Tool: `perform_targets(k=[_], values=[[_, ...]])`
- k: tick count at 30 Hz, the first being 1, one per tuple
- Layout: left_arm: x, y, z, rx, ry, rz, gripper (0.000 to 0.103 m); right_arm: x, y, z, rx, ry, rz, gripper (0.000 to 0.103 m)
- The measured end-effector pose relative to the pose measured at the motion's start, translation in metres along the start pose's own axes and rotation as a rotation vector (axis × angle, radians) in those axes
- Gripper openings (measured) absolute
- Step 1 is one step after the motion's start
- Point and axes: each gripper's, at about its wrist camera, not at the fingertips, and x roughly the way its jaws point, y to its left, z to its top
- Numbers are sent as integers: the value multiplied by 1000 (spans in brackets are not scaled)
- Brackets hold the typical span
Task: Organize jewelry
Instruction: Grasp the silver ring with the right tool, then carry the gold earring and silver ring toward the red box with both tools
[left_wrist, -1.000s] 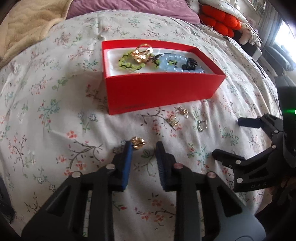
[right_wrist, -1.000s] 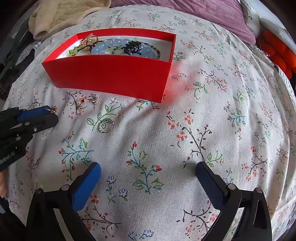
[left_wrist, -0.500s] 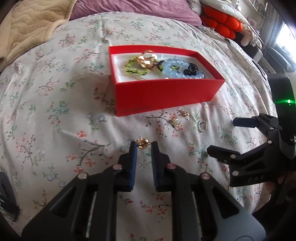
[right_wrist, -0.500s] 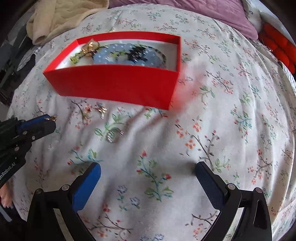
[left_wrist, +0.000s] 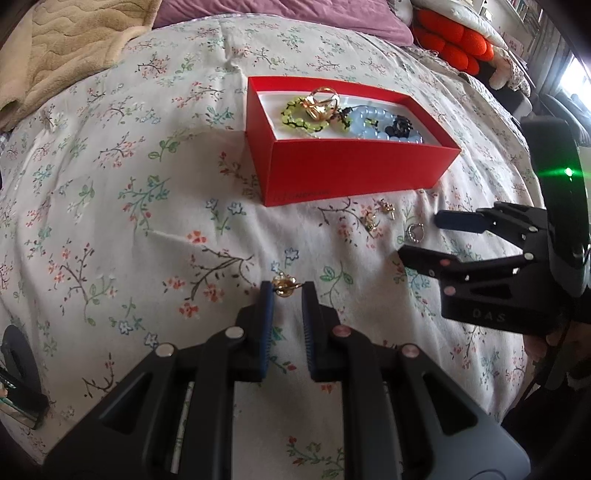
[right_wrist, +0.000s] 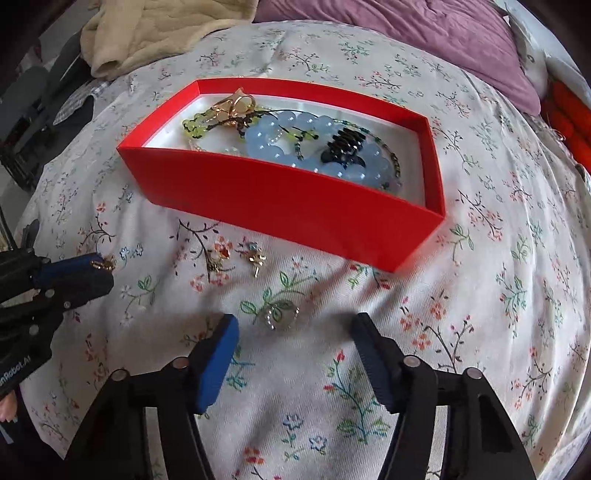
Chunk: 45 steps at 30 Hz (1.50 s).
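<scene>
Red box (right_wrist: 295, 206); floral bedspread (right_wrist: 480, 295); blue fingers (right_wrist: 218, 354).

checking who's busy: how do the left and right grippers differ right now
The left gripper is shut on a small gold earring; the right gripper is open and holds nothing. The left carries its piece, while the right frames a silver ring lying on the bedspread. Both have blue-padded jaws.

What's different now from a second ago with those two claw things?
The left gripper closed its fingers on the small gold earring, which lay loose between them before. The right gripper moved forward, open, to straddle the silver ring. The red box and the two earrings before it stayed put.
</scene>
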Motion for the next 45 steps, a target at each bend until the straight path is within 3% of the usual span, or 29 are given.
perform_targets(k=[14, 15, 19, 21, 36, 43, 45], values=[[-1, 0, -1, -4, 2, 3, 17, 3, 13, 7, -30, -2, 16, 27], [-1, 0, -1, -5, 2, 3, 17, 4, 15, 8, -32, -2, 20, 20], [0, 0, 0, -11, 6, 3, 17, 4, 16, 10, -28, 3, 27, 17], [0, 1, 2, -16, 8, 1, 17, 2, 10, 10, -7, 10, 47, 7], [-7, 6, 8, -49, -3, -5, 17, -16, -16, 15, 128, 13, 183, 6], [-9, 7, 9, -50, -5, -7, 17, -23, -22, 13, 139, -1, 177, 6], [-9, 7, 9, -50, -4, -7, 17, -21, -20, 12, 137, -5, 165, 12]])
